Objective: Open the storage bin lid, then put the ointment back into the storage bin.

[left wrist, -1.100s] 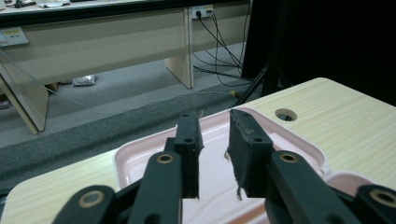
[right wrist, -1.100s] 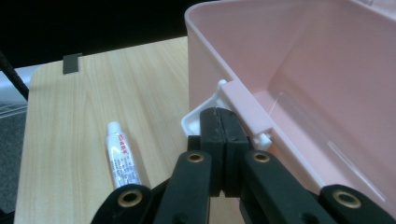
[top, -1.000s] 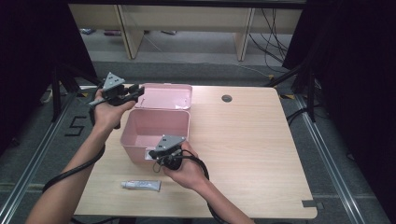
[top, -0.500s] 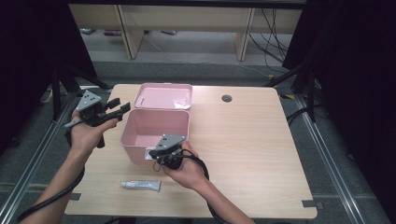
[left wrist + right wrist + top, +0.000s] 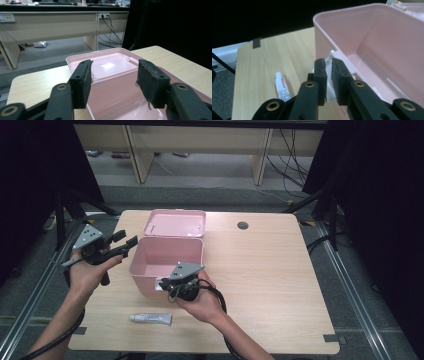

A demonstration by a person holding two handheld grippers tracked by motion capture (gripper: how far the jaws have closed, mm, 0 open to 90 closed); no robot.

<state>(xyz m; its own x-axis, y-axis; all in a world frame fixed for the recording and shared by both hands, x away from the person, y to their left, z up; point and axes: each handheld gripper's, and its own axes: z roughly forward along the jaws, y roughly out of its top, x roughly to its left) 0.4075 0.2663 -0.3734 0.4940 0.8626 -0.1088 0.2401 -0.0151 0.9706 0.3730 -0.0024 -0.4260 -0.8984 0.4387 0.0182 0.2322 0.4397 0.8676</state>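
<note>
A pink box stands open near the middle of the worktop, its lid swung back flat on the far side so the whole cavity is free to receive something. The box's long axis runs left to right across the worktop, mouth facing straight up, and it looks empty.

The right gripper sits at the box's near wall, its fingers clenched on a small white tab, probably the front latch, though the view is too close to be sure; a grip there would steady the box against sliding. The left gripper hovers just beyond the box's left end, fingers spread apart and holding nothing, aimed across the open cavity toward the lid, as if freed for the next pick.

A small white tube lies on the worktop just in front of the box, its long axis parallel to the near wall, cap end pointing left.
</note>
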